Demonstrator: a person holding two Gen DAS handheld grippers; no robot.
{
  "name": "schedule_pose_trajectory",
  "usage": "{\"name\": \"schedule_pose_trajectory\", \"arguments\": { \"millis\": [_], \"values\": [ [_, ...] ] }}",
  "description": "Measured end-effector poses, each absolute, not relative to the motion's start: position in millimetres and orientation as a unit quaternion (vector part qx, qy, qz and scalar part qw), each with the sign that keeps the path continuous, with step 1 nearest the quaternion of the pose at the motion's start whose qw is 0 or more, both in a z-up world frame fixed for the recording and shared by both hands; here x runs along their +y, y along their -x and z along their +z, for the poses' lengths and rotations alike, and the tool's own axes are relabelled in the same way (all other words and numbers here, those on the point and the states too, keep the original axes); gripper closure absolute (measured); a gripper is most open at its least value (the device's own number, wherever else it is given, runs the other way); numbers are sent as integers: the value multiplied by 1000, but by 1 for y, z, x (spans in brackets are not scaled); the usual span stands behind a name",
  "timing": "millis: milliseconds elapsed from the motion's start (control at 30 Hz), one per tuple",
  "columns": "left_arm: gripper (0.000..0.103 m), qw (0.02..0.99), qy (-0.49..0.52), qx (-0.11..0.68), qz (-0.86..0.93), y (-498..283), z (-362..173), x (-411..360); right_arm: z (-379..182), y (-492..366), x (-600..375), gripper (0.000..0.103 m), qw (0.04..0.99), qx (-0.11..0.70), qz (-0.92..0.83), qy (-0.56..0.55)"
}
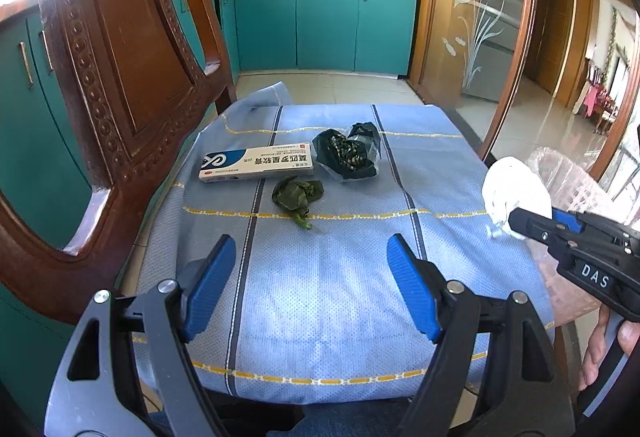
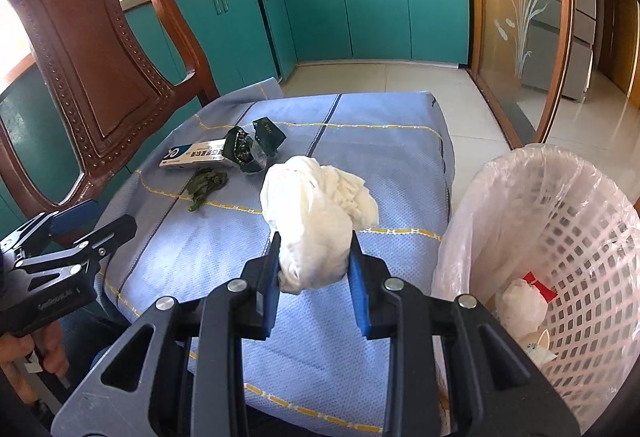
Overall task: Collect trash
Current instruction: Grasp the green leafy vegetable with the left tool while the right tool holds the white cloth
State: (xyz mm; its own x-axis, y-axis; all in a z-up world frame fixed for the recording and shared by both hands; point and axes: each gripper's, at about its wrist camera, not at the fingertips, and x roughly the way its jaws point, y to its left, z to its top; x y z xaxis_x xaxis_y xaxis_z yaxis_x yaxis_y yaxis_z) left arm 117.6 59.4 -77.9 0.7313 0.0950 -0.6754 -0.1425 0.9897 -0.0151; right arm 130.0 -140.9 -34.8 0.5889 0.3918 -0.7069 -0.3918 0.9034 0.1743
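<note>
- Three pieces of trash lie on the blue cloth [image 1: 320,297] in the left wrist view: a white medicine box [image 1: 256,162], a dark crumpled wrapper [image 1: 347,151] just right of it, and a wilted green leaf [image 1: 298,195] in front of both.
- The left gripper [image 1: 310,285] hovers over the near part of the cloth, jaws spread wide with nothing between them.
- At the right edge, the right gripper [image 1: 516,223] pinches a white crumpled tissue [image 1: 512,189].
- From the right wrist view, the right gripper [image 2: 314,273] has its jaws closed on the tissue [image 2: 316,213], held above the cloth [image 2: 320,337].
- A white lattice bin [image 2: 580,245] with a clear liner stands just right of the cloth, some trash already inside.
- The left gripper [image 2: 76,221] shows at the left edge, beside a carved wooden chair [image 2: 92,57].
</note>
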Motion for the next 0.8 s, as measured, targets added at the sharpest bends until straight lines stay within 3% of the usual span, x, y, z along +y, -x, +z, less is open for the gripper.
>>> {"name": "schedule_pose_trajectory", "arguments": {
  "millis": [233, 500, 600, 700, 800],
  "values": [
    [25, 929, 66, 357, 72, -150, -80, 84, -39, -128, -138, 72, 888, 402, 224, 0],
    [27, 904, 40, 419, 73, -224, -122, 81, -42, -126, -132, 73, 882, 410, 233, 2],
    [49, 888, 21, 450, 86, -240, -138, 79, -43, -125, -132, 72, 880, 413, 235, 2],
    [59, 877, 23, 473, 80, -245, -149, 80, -45, -124, -131, 73, 878, 415, 237, 1],
    [83, 879, 24, 469, 81, -240, -148, 83, -44, -123, -130, 73, 878, 414, 239, 1]
  ]
}}
